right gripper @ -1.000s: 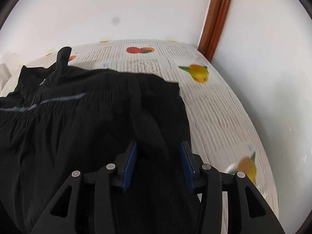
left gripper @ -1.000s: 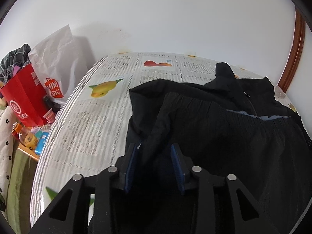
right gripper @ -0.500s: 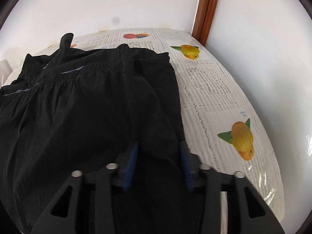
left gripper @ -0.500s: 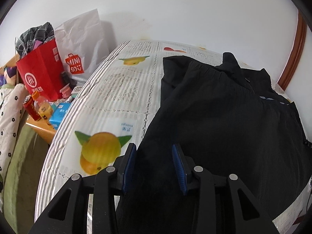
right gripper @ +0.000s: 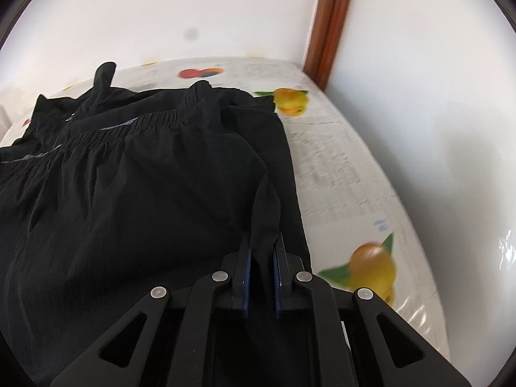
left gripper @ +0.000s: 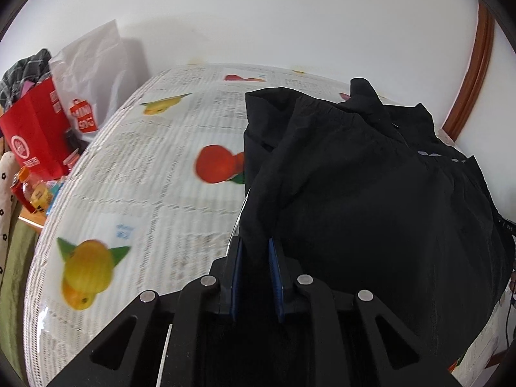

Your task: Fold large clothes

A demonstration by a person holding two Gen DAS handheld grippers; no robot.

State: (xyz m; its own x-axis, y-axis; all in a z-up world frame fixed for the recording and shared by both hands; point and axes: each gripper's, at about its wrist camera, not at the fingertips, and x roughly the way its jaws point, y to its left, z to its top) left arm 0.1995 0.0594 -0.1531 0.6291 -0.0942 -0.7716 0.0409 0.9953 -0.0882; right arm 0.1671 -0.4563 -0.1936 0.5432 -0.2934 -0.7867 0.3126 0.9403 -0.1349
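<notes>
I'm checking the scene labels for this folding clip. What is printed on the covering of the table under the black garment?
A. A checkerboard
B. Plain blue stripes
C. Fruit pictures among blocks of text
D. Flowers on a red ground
C: the table covering shows a red fruit and yellow fruits with green leaves among newspaper-like text blocks, beside the black garment; the right wrist view shows the same print.

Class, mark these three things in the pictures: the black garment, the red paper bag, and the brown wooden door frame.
black garment [right gripper: 154,200], right wrist view: on the broad fabric below the elastic waistband.
red paper bag [left gripper: 38,125], left wrist view: on its front face.
brown wooden door frame [right gripper: 332,22], right wrist view: on the upright post.
</notes>
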